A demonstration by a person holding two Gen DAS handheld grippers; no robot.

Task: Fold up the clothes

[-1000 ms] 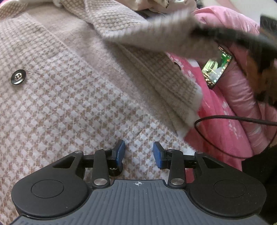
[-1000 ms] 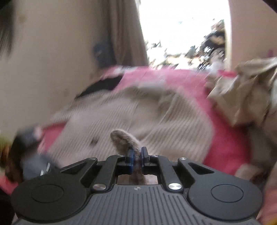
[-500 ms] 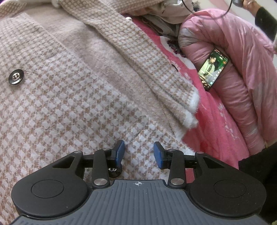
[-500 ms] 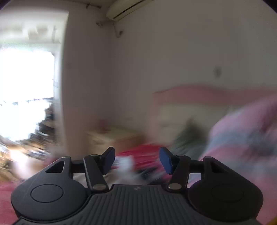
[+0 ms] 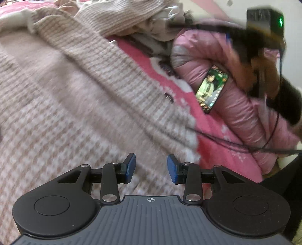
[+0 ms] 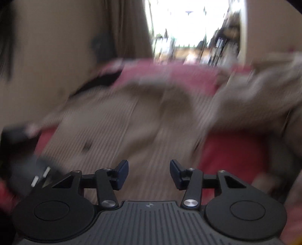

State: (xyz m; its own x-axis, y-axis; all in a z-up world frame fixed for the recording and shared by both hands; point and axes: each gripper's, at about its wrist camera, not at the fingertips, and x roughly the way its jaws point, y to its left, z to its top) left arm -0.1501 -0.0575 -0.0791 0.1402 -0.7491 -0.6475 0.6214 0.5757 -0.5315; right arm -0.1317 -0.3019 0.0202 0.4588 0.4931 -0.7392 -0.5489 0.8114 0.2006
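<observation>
1. Left wrist view: left gripper (image 5: 151, 167) is over the cardigan (image 5: 62, 98), jaws spread with a clear gap, blue pads (image 5: 130, 166) bare, nothing between them. Can't tell whether the pads touch the knit.
2. The cardigan is beige-and-white check knit and fills the left and centre of the frame. It lies spread on the red bed cover (image 5: 211, 132). A ribbed front band runs diagonally from upper left to the lower right edge; one dark button (image 5: 168, 96) sits on that band near the hem.
3. Behind the cardigan, at the top, there is a heap of other pale clothes (image 5: 132, 17), bunched, not folded.
4. Right of the cardigan: pink quilted duvet (image 5: 243, 113), rolled up, with a phone (image 5: 211, 88) resting on it, screen lit. A black cable (image 5: 236, 144) crosses the red cover below the duvet.
5. Top right in this view: the right gripper's body, blurred, green LED (image 5: 281, 22) on; the hand (image 5: 253, 66) holding it is smeared by motion.
6. Right wrist view: heavy motion blur. Right gripper (image 6: 149, 174) is wide apart, empty, above the cardigan (image 6: 120, 122).
7. Here the cardigan reads as beige ribbed cloth across the middle of the red cover (image 6: 232, 150), with one dark button (image 6: 87, 145) visible. More crumpled cloth is at the right edge (image 6: 264, 98).
8. Bright window (image 6: 192, 28) and a curtain (image 6: 130, 30) in the background. A dark blurred device is at lower left (image 6: 35, 175); can't tell what it is.
</observation>
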